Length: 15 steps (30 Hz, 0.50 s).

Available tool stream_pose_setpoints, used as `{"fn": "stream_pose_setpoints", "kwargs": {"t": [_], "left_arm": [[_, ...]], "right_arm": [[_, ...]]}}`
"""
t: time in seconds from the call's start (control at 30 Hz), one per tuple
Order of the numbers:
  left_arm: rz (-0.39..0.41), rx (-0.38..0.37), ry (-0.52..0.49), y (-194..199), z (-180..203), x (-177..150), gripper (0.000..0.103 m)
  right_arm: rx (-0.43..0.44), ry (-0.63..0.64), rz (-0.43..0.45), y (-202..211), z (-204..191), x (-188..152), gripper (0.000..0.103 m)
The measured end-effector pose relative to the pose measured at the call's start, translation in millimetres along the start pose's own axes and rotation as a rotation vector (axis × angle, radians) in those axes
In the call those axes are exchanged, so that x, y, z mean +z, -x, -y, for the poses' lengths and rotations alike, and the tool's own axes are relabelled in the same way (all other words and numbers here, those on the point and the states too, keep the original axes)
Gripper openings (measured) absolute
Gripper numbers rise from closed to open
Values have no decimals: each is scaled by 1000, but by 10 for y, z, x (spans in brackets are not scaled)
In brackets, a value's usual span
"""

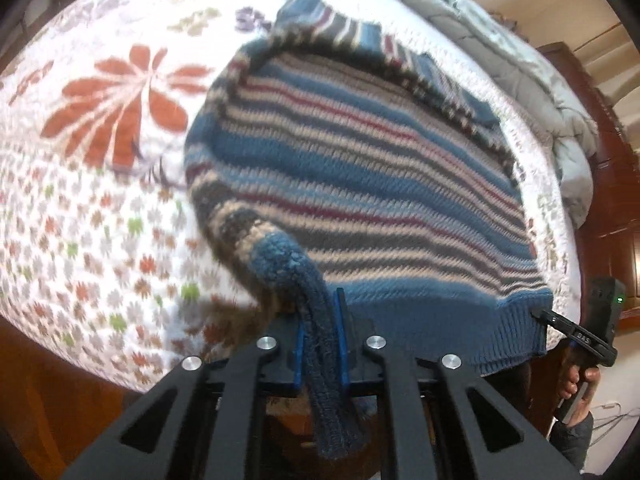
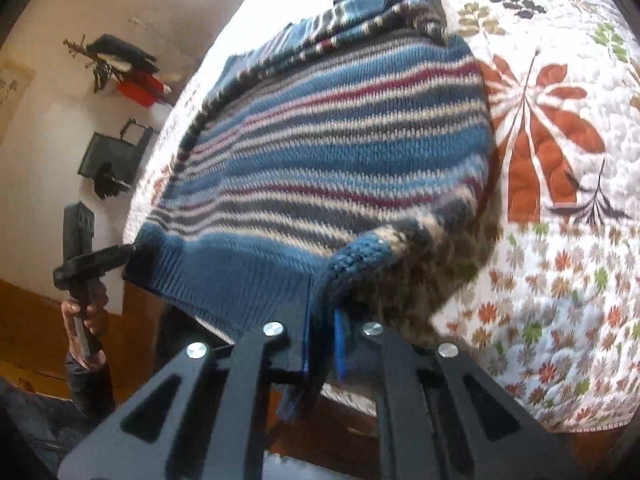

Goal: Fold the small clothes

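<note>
A quilt printed with rust-red flowers and small daisies covers the bed and makes a broad, soft table for the work; a grey duvet is heaped out of the way along its far edge, at about one o'clock in the left wrist view. The sweater, a small striped knit in blue, cream, grey and maroon, lies mostly flat on the quilt near the bed's front edge, with its sleeves already turned in across the top at twelve o'clock, so I judge the side folds are done and the bottom-to-top fold is the step in hand. That would explain the two grips: each tool has one corner of the plain blue hem, spread wide so the hem can come up evenly. The left gripper has its blue pads clamped together on the rolled hem corner, a tail of knit hanging through toward six o'clock. The right gripper is likewise pinched tight on the other hem corner, and in the left wrist view it appears at four o'clock, nipping the edge with its tips. A hand wraps that opposite tool's handle at eight o'clock in the right wrist view. The only writing I can make out is on the right gripper's finger in the left view, seemingly "DAS", too small to be sure.
</note>
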<state>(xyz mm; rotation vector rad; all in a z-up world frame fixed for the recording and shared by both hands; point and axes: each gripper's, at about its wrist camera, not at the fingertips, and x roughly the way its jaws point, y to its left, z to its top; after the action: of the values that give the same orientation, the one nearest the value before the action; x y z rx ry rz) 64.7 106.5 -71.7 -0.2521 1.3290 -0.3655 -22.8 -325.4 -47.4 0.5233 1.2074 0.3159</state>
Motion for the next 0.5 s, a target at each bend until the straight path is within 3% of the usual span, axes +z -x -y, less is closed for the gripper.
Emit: {"fn": "stream_pose_setpoints", "kwargs": {"t": [0.27, 0.5], "left_arm": [[92, 6, -1, 111, 16, 574, 12], [140, 59, -9, -113, 22, 1202, 12]], "right_arm": [[1, -29, 93, 191, 96, 573, 7], [-44, -36, 118, 123, 213, 1305, 7]]}}
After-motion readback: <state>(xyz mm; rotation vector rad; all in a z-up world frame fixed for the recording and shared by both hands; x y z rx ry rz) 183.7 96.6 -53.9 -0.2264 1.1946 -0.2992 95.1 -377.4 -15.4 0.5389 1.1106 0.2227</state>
